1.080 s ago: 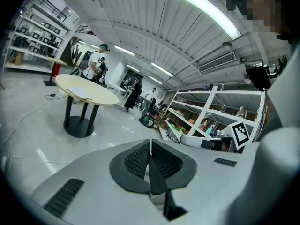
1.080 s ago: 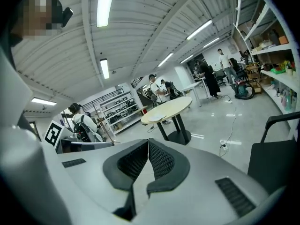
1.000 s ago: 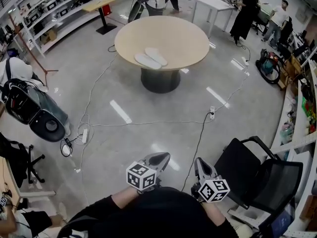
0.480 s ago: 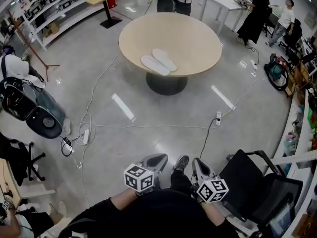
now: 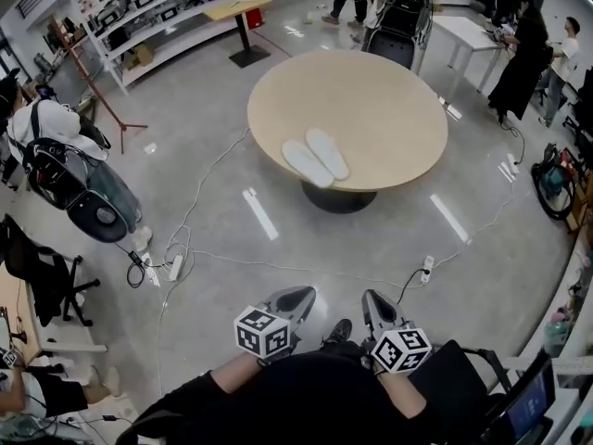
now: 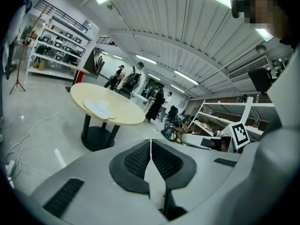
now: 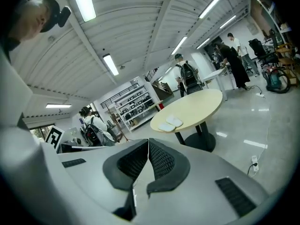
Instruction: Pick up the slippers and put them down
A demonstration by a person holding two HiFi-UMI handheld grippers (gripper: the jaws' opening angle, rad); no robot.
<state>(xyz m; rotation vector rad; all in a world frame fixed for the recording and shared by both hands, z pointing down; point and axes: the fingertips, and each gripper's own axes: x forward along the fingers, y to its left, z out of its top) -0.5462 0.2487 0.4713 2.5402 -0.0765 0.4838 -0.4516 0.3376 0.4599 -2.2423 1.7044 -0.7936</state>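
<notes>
Big open room, shiny grey floor (image 5: 232, 276), racks of shelves (image 5: 157, 7) along the far left wall. Round tan table (image 5: 389, 82) on a dark pedestal sits mid-room, well apart from the person. A few other people stand beyond the table, and one with a backpack (image 5: 65, 165) is off to the left. A white cable (image 5: 278, 265) runs across the floor between person and table and ends at a power strip (image 5: 426, 269).

Slippers (image 5: 315, 158): a white pair, lying flat side by side and touching, on the near-left part of the tabletop, close to its edge. Both gripper views show them far ahead on the table, nowhere near the jaws.

Left gripper (image 5: 295, 297) is held low in front of the person's body, jaws pressed together, nothing between them; its own view confirms the pads meet. Right gripper (image 5: 375, 304) is just beside it, same state: closed tight and empty.

Progress, as a judgement: nothing done yet. The slippers look untouched on the table and both tools are out of reach of them. Left to do: get to the table, spread the jaws, grab the slippers, lift, set them down.
</notes>
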